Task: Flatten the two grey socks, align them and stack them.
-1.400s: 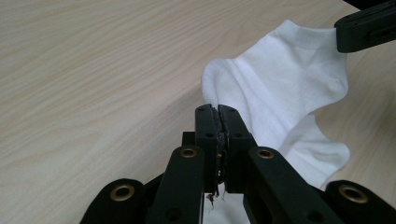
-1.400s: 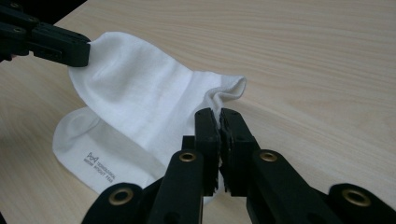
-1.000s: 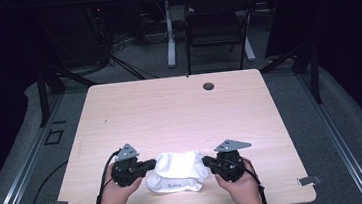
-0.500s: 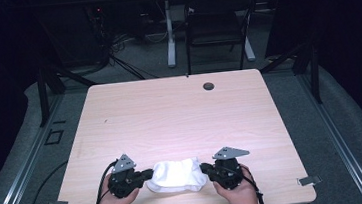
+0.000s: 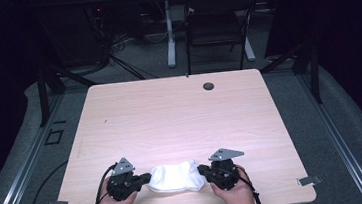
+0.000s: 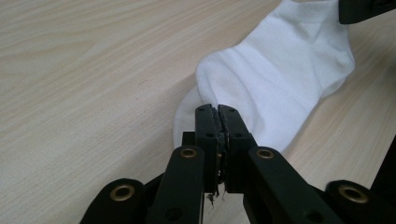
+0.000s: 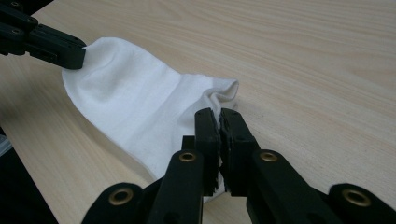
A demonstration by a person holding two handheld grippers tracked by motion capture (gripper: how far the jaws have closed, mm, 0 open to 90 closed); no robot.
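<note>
A white sock [image 5: 175,177] lies flat near the front edge of the wooden table [image 5: 180,117], stretched between both grippers. My left gripper [image 5: 145,179] is shut on the sock's left end; in the left gripper view its jaws [image 6: 218,112] pinch the white sock [image 6: 275,74]. My right gripper [image 5: 203,170] is shut on the right end, and in the right gripper view it [image 7: 219,114] clamps the sock [image 7: 135,102] at a bunched edge. The left gripper's fingers [image 7: 51,44] hold the far corner there.
A small dark round grommet [image 5: 208,86] sits near the table's far edge. A chair [image 5: 214,23] and desk legs stand beyond the table on the grey floor. Cables trail from both grippers toward the front edge.
Both grippers and the sock moved toward the front edge of the table, and the sock now lies flatter and more stretched between them.
</note>
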